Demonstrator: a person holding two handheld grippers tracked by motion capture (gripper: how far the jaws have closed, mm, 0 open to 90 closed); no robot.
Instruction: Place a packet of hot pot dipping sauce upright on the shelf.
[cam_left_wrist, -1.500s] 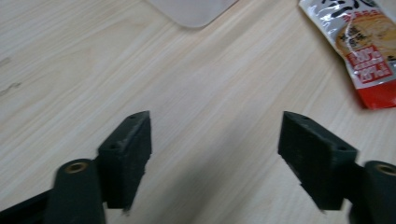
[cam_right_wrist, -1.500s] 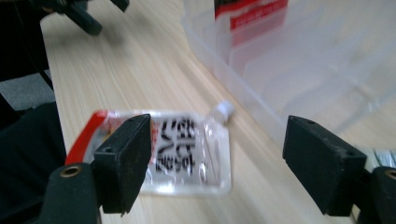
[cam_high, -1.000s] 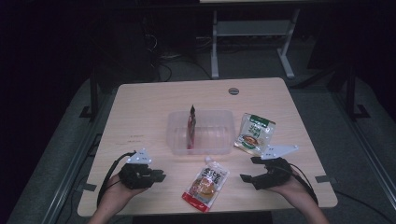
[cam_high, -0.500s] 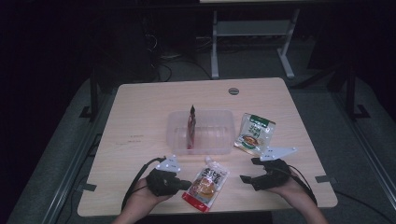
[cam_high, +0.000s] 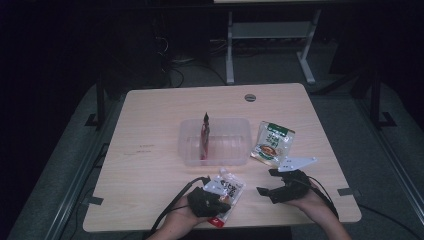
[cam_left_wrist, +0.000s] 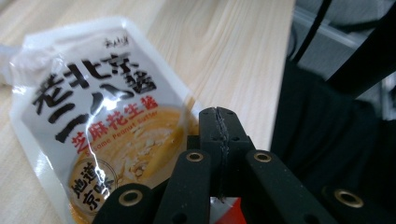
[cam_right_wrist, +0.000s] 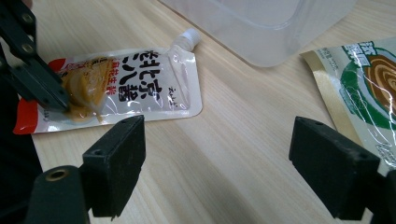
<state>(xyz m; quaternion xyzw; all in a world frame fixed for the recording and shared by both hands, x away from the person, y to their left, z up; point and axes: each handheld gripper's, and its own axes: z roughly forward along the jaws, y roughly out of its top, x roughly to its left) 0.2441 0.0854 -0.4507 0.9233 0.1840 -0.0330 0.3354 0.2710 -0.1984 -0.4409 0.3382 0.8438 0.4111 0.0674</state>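
High view: the left hand-held gripper (cam_high: 212, 202), jaws clenched, sits over the sauce pouch (cam_high: 227, 190) at lower centre of the worktop (cam_high: 150, 150). Left gripper view: jaws meet just beside the pouch's lower edge. Right gripper view: right hand-held gripper (cam_right_wrist: 217, 170) released, pouch upper left

Spouted pouch (cam_high: 224, 192) before tub (cam_high: 215, 141), second pouch (cam_high: 272, 143) right of tub

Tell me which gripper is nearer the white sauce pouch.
Left. The left gripper sits on the white sauce pouch at its lower end, jaws shut. The right gripper rests open on the table, off to the pouch's side.
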